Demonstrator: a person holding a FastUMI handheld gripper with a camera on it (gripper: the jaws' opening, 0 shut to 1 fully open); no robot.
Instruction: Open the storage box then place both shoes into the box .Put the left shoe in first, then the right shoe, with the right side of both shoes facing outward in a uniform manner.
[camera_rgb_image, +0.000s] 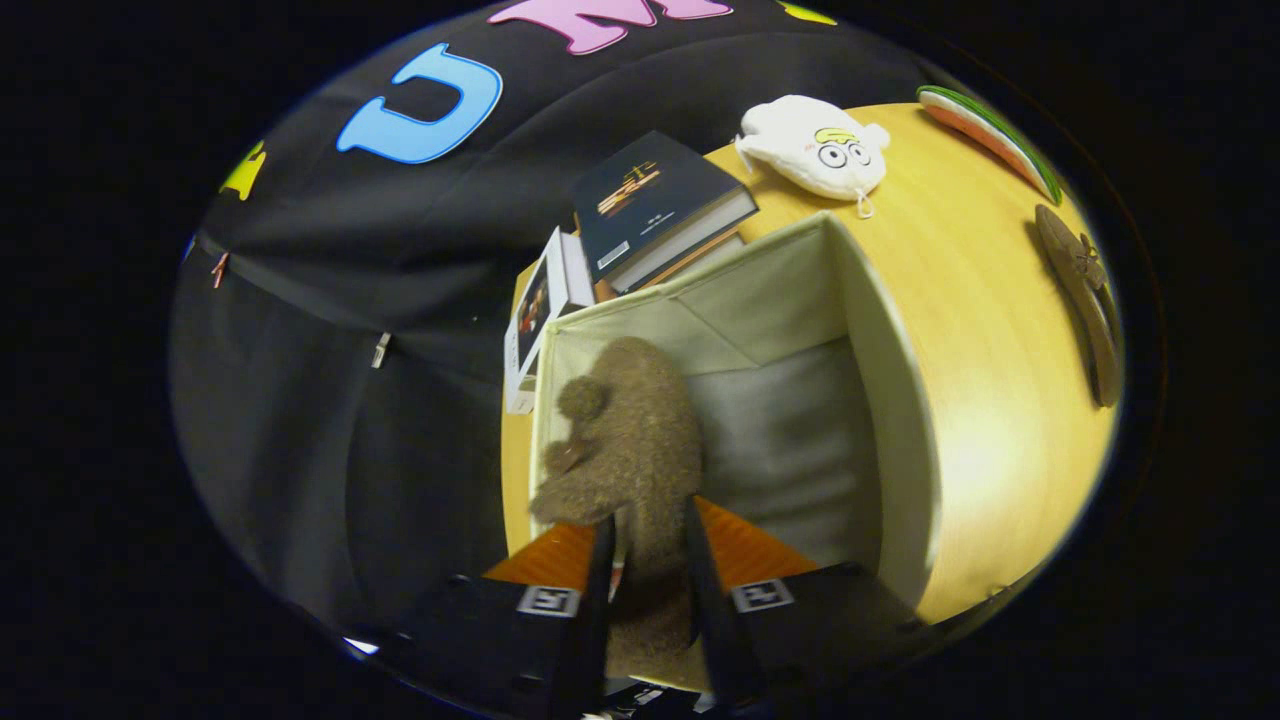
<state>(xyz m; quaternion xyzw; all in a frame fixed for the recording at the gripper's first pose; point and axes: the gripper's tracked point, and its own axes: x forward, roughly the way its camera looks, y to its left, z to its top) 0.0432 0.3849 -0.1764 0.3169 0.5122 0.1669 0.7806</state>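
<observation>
A brown fuzzy shoe (630, 440) with small round ears hangs between my fingers, and my gripper (648, 520) is shut on its heel end. The shoe points down into the open cream storage box (890, 400), close to the box's left wall. The grey floor of the box (790, 450) shows to the right of the shoe. The second shoe (1085, 300), brown with a bow, lies flat on the wooden table (980, 330) beyond the box's right wall.
A stack of books (655, 210) lies behind the box, with a white boxed item (535, 320) leaning at its back left corner. A white plush toy (815, 150) with cartoon eyes sits on the far table. A watermelon-slice object (990, 135) rests at the table's far edge.
</observation>
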